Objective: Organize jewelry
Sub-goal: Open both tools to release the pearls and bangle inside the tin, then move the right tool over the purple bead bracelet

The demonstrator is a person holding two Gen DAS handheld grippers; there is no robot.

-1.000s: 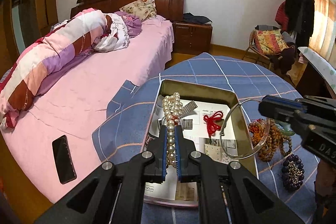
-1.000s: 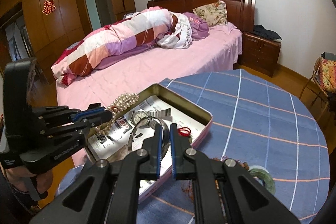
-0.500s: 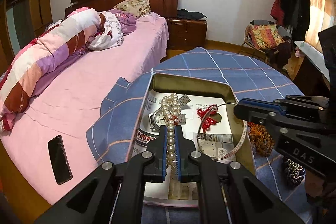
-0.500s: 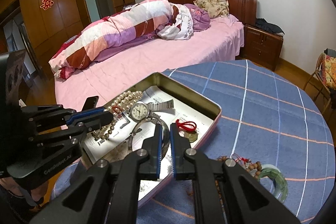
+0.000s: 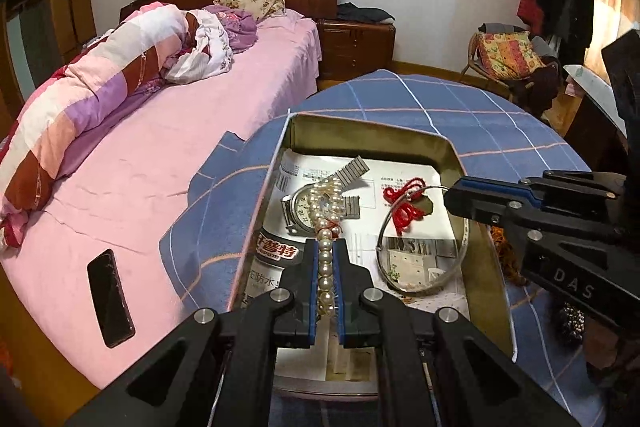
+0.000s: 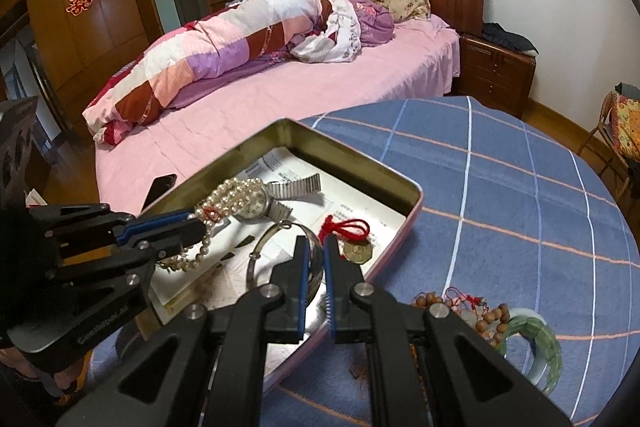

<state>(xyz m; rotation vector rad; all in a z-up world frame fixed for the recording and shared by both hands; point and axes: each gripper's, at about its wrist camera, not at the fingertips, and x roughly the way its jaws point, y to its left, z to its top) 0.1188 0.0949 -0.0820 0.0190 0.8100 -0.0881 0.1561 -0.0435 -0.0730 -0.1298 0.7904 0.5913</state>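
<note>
An open metal tin [image 5: 362, 133] [image 6: 352, 157], lined with paper, sits on the blue checked table. My left gripper [image 5: 327, 247] [image 6: 196, 227] is shut on a pearl necklace [image 5: 326, 203] [image 6: 232, 193] whose far end drapes over a wristwatch [image 5: 302, 207] [image 6: 260, 205] in the tin. My right gripper [image 6: 316, 247] [image 5: 452, 193] is shut on a silver bangle [image 5: 420, 259] [image 6: 276, 239], held over the tin. A red-corded pendant [image 5: 404, 203] [image 6: 352, 235] lies in the tin.
On the cloth right of the tin lie a wooden bead string [image 6: 460, 307], a green jade bangle [image 6: 536, 343] and a dark bead bracelet [image 5: 570, 321]. A pink bed [image 5: 160, 163] with a phone [image 5: 110, 297] on it borders the table's left side.
The left gripper lowered the pearl necklace so its end now rests over the watch. The right gripper brought the bangle further over the tin.
</note>
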